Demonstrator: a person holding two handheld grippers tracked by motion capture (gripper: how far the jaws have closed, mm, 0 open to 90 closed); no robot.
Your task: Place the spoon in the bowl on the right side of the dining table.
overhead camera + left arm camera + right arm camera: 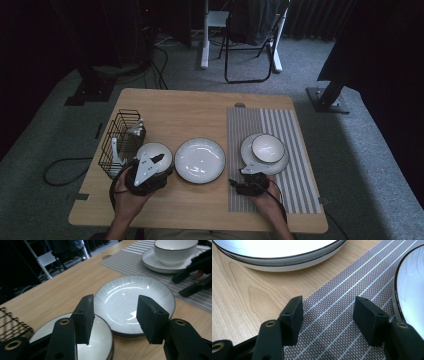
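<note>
the small plate (155, 152) lies left of centre in the high view, on the wooden table (200, 107), and the left gripper (150, 167) hovers right over its near edge; in the left gripper view its jaws stand spread apart with nothing between them, the left jaw above the small plate (97, 340), which looks like the lead-in to a grasp on the rim. just right of it sits the large ribbed plate (200, 160), close beside but whether touching i cannot tell. further right, a bowl (268, 147) rests on a saucer plate (250, 160) on the striped placemat (295, 130), likely so that ware is laid out as a setting. the right gripper (248, 184) hangs low at the mat's near left corner, jaws apart and empty over the placemat (337, 315), apparently waiting. a black wire basket (120, 135) stands at the table's left edge. beyond, upper frame, grey carpet, cables and a metal chair frame (250, 50) sit in a dim room.
</note>
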